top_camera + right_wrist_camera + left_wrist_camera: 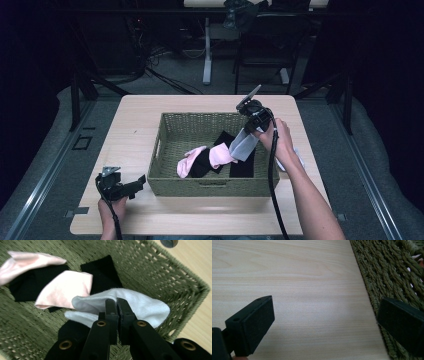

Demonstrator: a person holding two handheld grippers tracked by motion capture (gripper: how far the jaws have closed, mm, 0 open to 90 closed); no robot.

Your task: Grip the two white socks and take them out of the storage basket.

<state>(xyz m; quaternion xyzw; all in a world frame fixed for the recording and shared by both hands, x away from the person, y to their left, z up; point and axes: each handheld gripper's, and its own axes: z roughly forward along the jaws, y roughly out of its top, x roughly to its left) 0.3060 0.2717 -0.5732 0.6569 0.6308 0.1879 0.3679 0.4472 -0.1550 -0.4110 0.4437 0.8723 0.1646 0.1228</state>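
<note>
A woven green basket stands in the middle of the wooden table. Pink socks and black socks lie inside it. My right gripper hangs over the basket's right part, shut on a white sock that dangles into the basket; in the right gripper view the jaws pinch the white sock above a pink sock and a black sock. My left gripper rests low at the table's front left, open and holding nothing, close to the basket's wall.
Another pale cloth peeks out behind the person's right hand on the table. Bare table lies left of the basket. Beyond the table stand a chair and a desk leg in a dark room.
</note>
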